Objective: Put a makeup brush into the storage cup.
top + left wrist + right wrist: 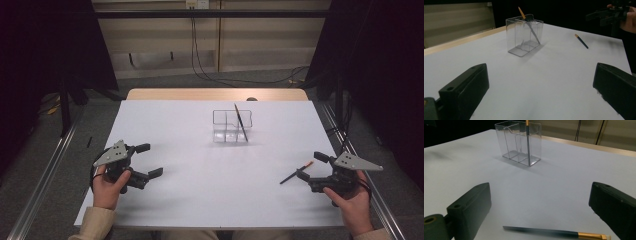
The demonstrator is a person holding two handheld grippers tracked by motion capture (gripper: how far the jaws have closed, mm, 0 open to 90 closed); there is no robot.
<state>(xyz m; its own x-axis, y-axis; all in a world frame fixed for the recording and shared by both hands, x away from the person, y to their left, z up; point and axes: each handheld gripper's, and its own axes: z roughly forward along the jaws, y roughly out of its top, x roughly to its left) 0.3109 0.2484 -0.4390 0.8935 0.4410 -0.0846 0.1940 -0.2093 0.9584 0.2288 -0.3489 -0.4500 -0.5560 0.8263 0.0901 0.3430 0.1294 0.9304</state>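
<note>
From the high view, the loose pencil lies flat on the white table at the near right, just beside the right gripper, whose jaws stand apart around nothing. The left gripper waits near left, jaws apart too. A second pencil leans in the clear holder farther off at the middle.

In the left gripper view, the pencil looks thin and dark with a gold band.

In the right gripper view it lies crosswise between the jaws. I'd judge it light, stiff and prone to roll; best pinched mid-shaft.
</note>
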